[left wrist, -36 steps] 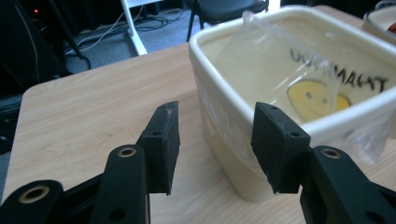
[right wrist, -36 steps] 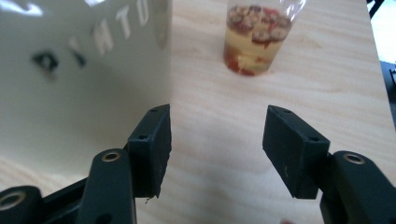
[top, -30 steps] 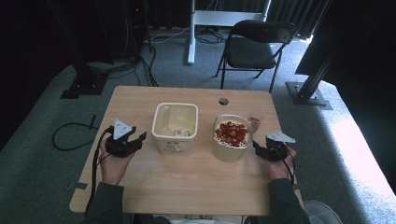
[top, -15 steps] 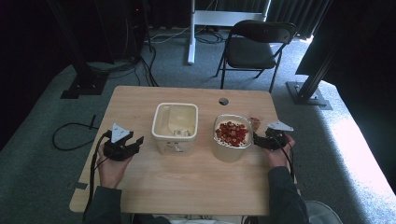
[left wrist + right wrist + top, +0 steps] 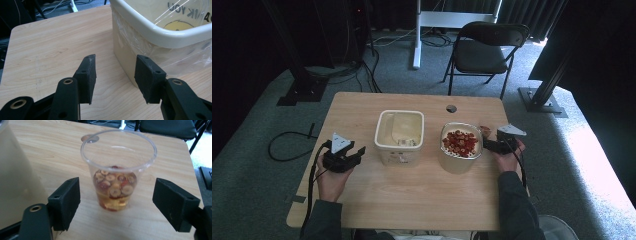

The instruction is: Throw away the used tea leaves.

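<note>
The clear cup [image 5: 118, 170] stands upright on the table [image 5: 412, 185], centre of the right gripper view, part-filled with red and pale fruit slices in liquid. The right gripper [image 5: 117, 207] frames it: jaws wide, one pad on each side, neither touching the cup; they have just been closing a little, with the cup between them. In the high view that gripper [image 5: 488, 144] sits at right of centre, beside a tub [image 5: 460, 146] of red slices. The square cream bin [image 5: 399, 135], lined with film, stands mid-frame. At left, the left gripper [image 5: 357, 152] rests on the table, jaws apart and empty, just short of the bin's wall [image 5: 125, 50].
</note>
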{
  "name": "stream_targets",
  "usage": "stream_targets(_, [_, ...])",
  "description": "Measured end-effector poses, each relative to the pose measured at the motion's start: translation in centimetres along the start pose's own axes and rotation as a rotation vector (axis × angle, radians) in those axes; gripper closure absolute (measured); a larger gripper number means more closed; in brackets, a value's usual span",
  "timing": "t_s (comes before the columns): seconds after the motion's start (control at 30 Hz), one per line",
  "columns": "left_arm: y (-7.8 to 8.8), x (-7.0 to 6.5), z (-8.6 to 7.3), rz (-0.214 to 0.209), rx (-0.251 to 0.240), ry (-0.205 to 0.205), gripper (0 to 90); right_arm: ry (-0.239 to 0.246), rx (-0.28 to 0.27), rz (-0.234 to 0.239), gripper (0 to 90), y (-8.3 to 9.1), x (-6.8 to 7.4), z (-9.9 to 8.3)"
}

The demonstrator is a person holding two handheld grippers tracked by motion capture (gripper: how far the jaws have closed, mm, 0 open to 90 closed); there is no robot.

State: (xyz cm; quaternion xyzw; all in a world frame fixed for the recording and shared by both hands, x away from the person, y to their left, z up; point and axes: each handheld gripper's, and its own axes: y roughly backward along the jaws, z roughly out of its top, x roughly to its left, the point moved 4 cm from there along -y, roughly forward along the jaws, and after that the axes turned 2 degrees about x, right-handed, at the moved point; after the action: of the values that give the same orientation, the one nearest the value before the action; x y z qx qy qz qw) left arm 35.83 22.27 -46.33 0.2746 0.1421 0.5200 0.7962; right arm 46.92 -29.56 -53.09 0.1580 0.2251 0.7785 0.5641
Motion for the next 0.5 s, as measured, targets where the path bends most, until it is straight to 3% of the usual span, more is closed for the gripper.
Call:
stream_targets(0.07, [-0.2,0.0,-0.1,-0.003,0.004,0.002,52.6,0.002,-0.018,-0.014,25.4,-0.7,-0.3,-0.2])
stream_targets(0.2, [-0.3,0.0,-0.1,-0.006,0.007,0.000,52.6,-0.008,-0.029,0.013,27.1,-1.5,-0.6,-0.5])
stream_targets(0.5, [-0.3,-0.1,0.0,-0.004,0.007,-0.004,52.6,0.004,-0.072,-0.009,30.3,-2.2,-0.7,-0.4])
